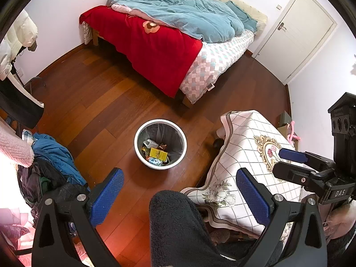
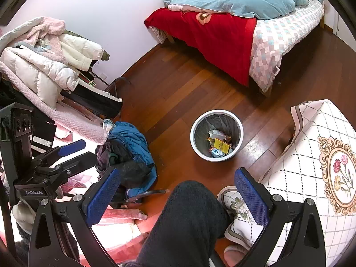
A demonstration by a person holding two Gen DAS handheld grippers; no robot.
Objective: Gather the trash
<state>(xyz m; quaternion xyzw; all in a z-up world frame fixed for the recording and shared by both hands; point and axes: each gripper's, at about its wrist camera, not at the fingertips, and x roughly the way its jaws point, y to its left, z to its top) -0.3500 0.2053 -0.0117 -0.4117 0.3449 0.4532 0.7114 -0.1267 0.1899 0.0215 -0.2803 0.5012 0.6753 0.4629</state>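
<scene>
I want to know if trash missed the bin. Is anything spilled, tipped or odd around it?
Nothing stands out. The white bin stands upright on the wood floor, with the yellow box and other trash inside it. No litter shows on the boards around it. Both grippers, left and right, are open and empty.

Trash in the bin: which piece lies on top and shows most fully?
The yellow box, flat on top of the pile in the white bin. The white crumpled piece and the blue wrapper sit partly under or beside it.
</scene>
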